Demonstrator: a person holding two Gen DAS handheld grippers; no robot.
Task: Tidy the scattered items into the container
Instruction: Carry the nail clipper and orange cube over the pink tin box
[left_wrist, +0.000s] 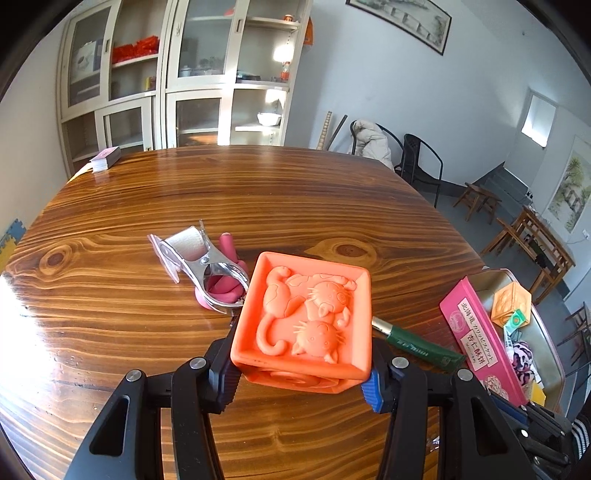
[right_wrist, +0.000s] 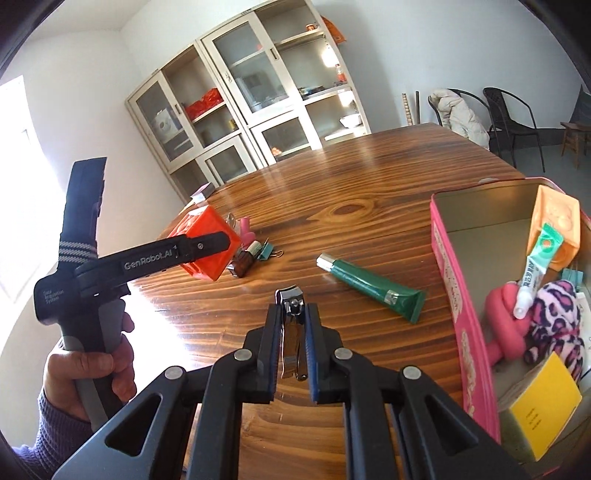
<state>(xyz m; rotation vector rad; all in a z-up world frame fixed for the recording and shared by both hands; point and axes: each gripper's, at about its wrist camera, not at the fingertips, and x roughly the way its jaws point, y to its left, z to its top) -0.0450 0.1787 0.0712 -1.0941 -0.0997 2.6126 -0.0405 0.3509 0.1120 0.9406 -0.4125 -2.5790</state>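
Note:
My left gripper (left_wrist: 301, 373) is shut on an orange rubber cube (left_wrist: 310, 306) with cats in relief, held above the table; the right wrist view shows the same cube (right_wrist: 210, 254) at the left. Between the pads of my right gripper (right_wrist: 293, 328) is a metal nail clipper (right_wrist: 291, 302), and the gripper is shut on it. The metal tin (right_wrist: 480, 206) stands at the right, with a pink carton (right_wrist: 454, 280) along its near side. A green tube (right_wrist: 369, 286) lies on the wood between the grippers and the tin.
A metal clamp (left_wrist: 207, 266) and a pink item (left_wrist: 229, 245) lie mid-table, beside a brown bottle (right_wrist: 243, 264) and a teal binder clip (right_wrist: 267, 251). The tin holds a pale orange cube (right_wrist: 554, 218), a white tube (right_wrist: 535, 269), a leopard plush (right_wrist: 557, 317) and a yellow box (right_wrist: 543, 402). A card deck (left_wrist: 106, 158) sits at the far edge.

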